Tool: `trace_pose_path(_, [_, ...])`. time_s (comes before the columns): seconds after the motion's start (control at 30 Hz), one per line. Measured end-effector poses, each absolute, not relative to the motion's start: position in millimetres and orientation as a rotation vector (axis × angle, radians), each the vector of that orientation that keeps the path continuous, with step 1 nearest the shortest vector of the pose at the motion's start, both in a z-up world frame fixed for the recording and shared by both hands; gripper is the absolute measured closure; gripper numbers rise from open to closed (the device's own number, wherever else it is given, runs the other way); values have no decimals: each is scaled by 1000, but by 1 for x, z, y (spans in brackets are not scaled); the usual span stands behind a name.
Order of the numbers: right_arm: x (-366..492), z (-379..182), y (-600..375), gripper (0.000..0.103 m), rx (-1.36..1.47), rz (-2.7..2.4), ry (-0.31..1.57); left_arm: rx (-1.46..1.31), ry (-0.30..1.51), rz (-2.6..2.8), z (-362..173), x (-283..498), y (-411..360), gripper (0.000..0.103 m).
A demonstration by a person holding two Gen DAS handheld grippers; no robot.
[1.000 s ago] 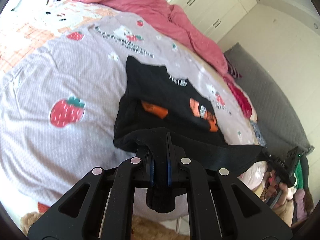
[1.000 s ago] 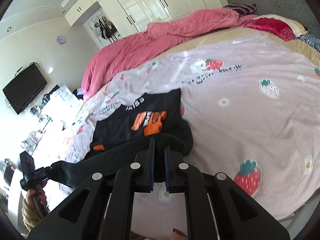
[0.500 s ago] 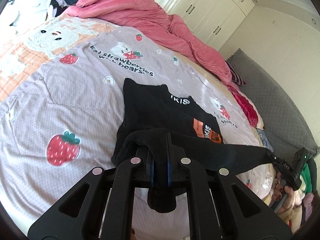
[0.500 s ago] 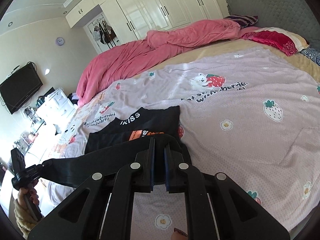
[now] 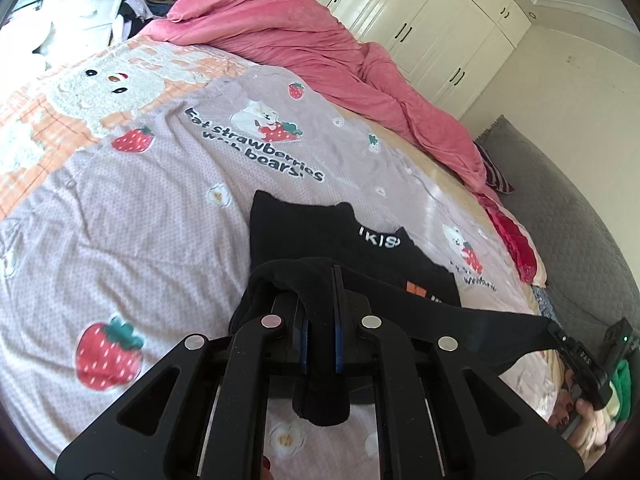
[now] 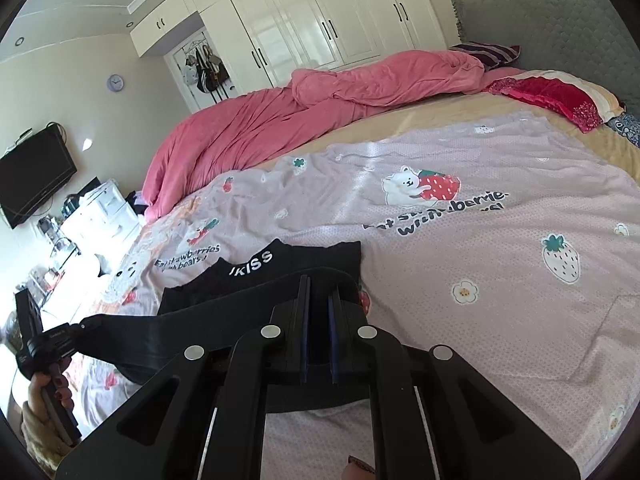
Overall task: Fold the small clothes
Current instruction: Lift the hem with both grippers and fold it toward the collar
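The black cotton T-shirt with white lettering at the collar and an orange print [image 5: 320,236] lies collar-end flat on the lilac strawberry-print bedspread [image 5: 132,208], while its near hem is lifted and stretched taut between the two tools. The left gripper [image 5: 319,332] is clamped tight on one hem corner, with a wad of black cloth bunched between and below its jaws; the right gripper [image 6: 318,332] is likewise closed hard on the opposite corner. Judged risks: the hem is under tension, so uneven travel of the two hands would skew the fold line and leave the hem crooked against the collar. Pulling too hard could drag the flat half across the bedspread and ruck it. The bunched wad at the left corner may lay down as a lump. An early release on either side would drop that corner short. The pink quilt [image 6: 280,120] heaped along the far side lies well apart and poses no hazard.
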State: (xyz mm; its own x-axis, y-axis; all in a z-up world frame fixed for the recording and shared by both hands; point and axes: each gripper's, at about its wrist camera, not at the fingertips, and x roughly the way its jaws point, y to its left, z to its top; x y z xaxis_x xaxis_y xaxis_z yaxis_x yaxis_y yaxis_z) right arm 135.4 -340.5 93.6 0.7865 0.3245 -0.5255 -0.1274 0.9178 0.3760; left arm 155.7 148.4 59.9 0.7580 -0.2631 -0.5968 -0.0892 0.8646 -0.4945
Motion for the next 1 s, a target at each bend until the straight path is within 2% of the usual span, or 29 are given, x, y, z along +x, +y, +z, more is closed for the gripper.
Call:
trace_pose_path(0.43, [171, 101, -344, 96, 338, 240, 619, -576, 697, -14, 67, 196, 149, 100])
trace_pose_path(1.0, [221, 58, -326, 96, 319, 196, 683, -518, 716, 56, 28, 217, 150, 100])
